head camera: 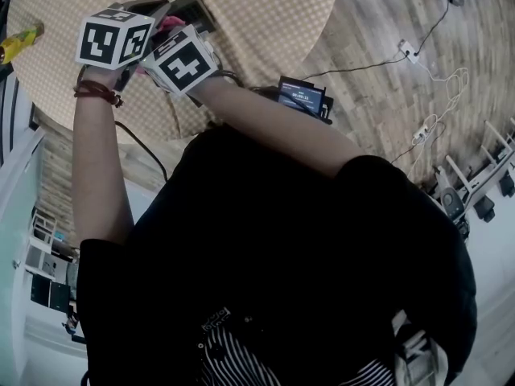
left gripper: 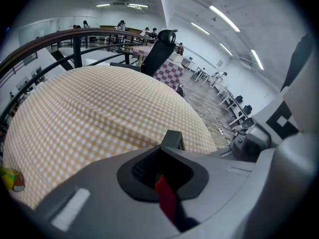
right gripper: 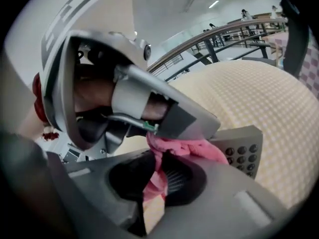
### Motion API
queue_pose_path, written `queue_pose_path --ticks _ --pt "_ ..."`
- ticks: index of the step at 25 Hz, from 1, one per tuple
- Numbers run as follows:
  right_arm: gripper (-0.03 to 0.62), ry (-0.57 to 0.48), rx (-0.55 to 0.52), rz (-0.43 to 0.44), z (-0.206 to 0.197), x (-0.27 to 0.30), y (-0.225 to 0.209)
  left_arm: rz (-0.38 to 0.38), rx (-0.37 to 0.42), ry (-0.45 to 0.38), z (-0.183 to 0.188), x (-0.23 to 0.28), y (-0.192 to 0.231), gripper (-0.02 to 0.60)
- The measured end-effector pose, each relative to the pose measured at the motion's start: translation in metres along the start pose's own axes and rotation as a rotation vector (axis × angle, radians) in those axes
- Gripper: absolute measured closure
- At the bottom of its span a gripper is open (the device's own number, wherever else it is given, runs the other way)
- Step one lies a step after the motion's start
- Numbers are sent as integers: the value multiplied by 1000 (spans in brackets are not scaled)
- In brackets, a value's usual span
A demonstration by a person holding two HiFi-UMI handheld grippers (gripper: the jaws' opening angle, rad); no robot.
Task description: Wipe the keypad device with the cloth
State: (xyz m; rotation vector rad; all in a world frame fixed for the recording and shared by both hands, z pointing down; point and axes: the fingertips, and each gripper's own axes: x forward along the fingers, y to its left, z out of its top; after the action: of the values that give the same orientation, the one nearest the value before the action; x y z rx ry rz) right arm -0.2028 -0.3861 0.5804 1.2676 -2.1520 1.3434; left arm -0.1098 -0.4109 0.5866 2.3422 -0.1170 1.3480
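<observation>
The grey keypad device (right gripper: 244,156), with rows of dark round buttons, is held over the round checked table (head camera: 265,14). Its end (left gripper: 174,141) sticks up past my left gripper (left gripper: 162,168), which looks shut on it. In the head view both grippers meet at the table's near left: left gripper (head camera: 153,10), right gripper (head camera: 165,34). My right gripper (right gripper: 159,180) is shut on the pink cloth (right gripper: 184,148), which bunches against the device's near edge under a finger of the left gripper. A bit of the cloth (head camera: 170,24) shows between the marker cubes.
A yellow object (head camera: 20,40) lies at the table's left edge. A small lit screen (head camera: 302,96) sits by the person's arm. Cables and a power strip (head camera: 409,51) run over the wooden floor. A black office chair (left gripper: 159,51) and a railing stand beyond the table.
</observation>
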Motion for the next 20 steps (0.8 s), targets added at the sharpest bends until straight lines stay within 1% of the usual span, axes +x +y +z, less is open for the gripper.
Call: queue_pose_path --ticks 2,4,8,11,14,16,20 --pt "548 2 1 3 -7 2 -2 1 0 -2 0 0 0 581" --pt "548 20 35 3 -22 6 -7 1 -1 -8 -1 0 0 581" --pt "548 130 34 -12 -73 18 -18 1 -8 -10 -2 -1 1 581" --pt "548 200 95 -27 -102 21 -27 -2 -8 -8 -2 0 1 581" --pt "548 208 105 -54 -100 18 -27 6 -2 -10 -2 1 0 581" --pt "548 172 101 -56 -88 17 -23 8 -2 -5 -2 1 -1 581" --pt "548 81 97 -27 -55 12 -13 9 1 -12 -1 1 0 581"
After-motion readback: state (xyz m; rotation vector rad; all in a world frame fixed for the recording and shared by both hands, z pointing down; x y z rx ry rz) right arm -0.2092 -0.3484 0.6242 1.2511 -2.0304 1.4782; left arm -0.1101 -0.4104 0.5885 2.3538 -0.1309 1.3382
